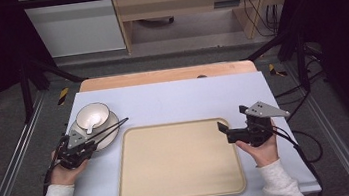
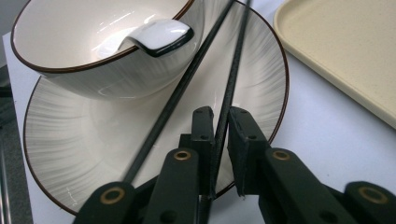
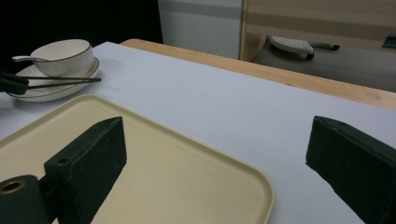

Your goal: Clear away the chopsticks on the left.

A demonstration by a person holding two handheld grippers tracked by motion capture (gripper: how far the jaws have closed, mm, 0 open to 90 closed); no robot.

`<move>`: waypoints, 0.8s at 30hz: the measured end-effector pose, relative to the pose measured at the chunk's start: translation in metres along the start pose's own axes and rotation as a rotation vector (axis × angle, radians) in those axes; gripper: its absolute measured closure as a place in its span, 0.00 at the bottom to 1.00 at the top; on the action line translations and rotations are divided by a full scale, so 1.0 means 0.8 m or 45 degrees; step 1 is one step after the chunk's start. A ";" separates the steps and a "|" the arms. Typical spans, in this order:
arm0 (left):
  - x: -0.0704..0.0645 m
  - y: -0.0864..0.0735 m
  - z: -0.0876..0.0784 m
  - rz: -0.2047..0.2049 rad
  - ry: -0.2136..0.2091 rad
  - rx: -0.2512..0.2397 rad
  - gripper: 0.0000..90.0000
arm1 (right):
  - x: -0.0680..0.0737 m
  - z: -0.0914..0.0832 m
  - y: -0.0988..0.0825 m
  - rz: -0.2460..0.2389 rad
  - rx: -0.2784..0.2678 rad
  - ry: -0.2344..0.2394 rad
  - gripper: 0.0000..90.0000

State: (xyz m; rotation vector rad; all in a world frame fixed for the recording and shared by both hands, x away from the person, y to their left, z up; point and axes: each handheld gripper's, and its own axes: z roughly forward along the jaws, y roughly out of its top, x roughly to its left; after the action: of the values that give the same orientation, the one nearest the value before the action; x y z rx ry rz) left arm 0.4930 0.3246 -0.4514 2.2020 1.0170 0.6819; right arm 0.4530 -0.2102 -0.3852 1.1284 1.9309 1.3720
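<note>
Gripping one of two thin black chopsticks [image 2: 227,88], the left gripper [image 1: 78,146] is sitting at about nine o'clock on the tabletop [image 1: 172,98], its jaws closed nearly together with that single stick pinched between the pads. In the left gripper view the second black chopstick [image 2: 173,100] is lying just outside the jaws, running alongside the held one and resting across the wide white plate with a thin brown rim [image 2: 60,154]. Both sticks are pointing away toward two o'clock in the high view, their far ends reaching past the plate's edge.

Standing on that plate is a white ceramic bowl with a brown rim [image 1: 92,115], and a white ceramic spoon [image 2: 159,36] is leaning inside it, its handle end hanging over the bowl's lip toward the gripper. Plate and bowl are sitting at about ten o'clock on the pale blue tabletop, just beside the upper left corner of the large beige rectangular tray [image 1: 183,187], which is occupying the middle.

At about three o'clock the right gripper [image 1: 226,131] is hovering over the tray's right edge, held in the person's right hand [image 1: 261,147]. Its jaws are standing wide apart with nothing between them, pointing across the tray toward the plate.
</note>
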 end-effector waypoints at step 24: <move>-0.002 0.012 0.017 -0.206 -0.034 0.008 0.90 | 0.000 0.000 0.000 0.006 0.002 0.010 0.06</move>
State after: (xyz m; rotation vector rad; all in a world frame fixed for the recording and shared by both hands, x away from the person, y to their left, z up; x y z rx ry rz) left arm 0.5056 0.3143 -0.4541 2.1012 1.1695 0.5751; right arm 0.4532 -0.2103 -0.3849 1.1306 1.9364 1.3799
